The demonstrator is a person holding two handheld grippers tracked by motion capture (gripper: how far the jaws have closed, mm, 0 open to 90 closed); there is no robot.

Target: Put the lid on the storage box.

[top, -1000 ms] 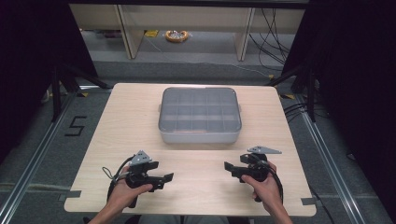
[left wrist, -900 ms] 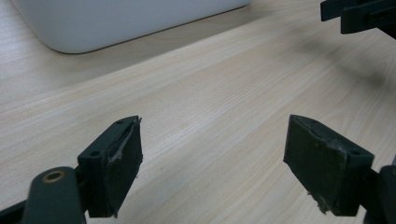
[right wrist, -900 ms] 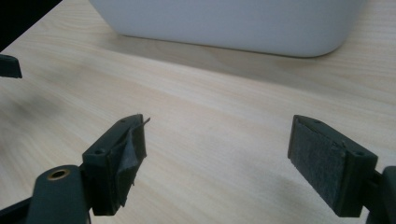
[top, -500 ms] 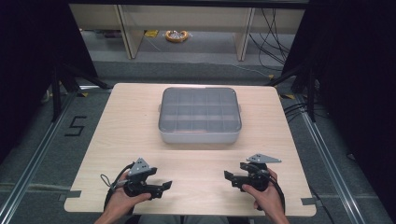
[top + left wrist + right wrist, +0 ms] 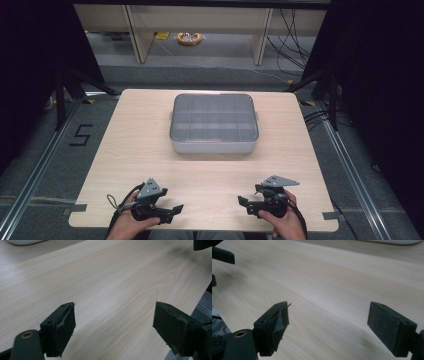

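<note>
A grey plastic compartment box (image 5: 214,122) with a clear lid stands shut at the middle of the light wooden table (image 5: 135,145). Near the front edge, my left gripper (image 5: 172,208) lies low over the wood and points right. Its jaws have just been opening and stand wide with nothing between them (image 5: 113,325). My right gripper (image 5: 245,203) faces it from the right, pointing left, open and empty (image 5: 328,325). Bare tabletop separates the two. The box's pale edge (image 5: 22,242) shows at the top of the left gripper view.
The table's front edge runs just behind both hands, with grey tape (image 5: 77,207) at its corners. Beyond the table lie a shelf frame, cables (image 5: 295,45) and a yellow-ringed object (image 5: 189,38) on the floor. Dark curtains flank both sides.
Both hands have drawn back toward the table's front edge, with the grippers still facing each other. The box has not moved.
</note>
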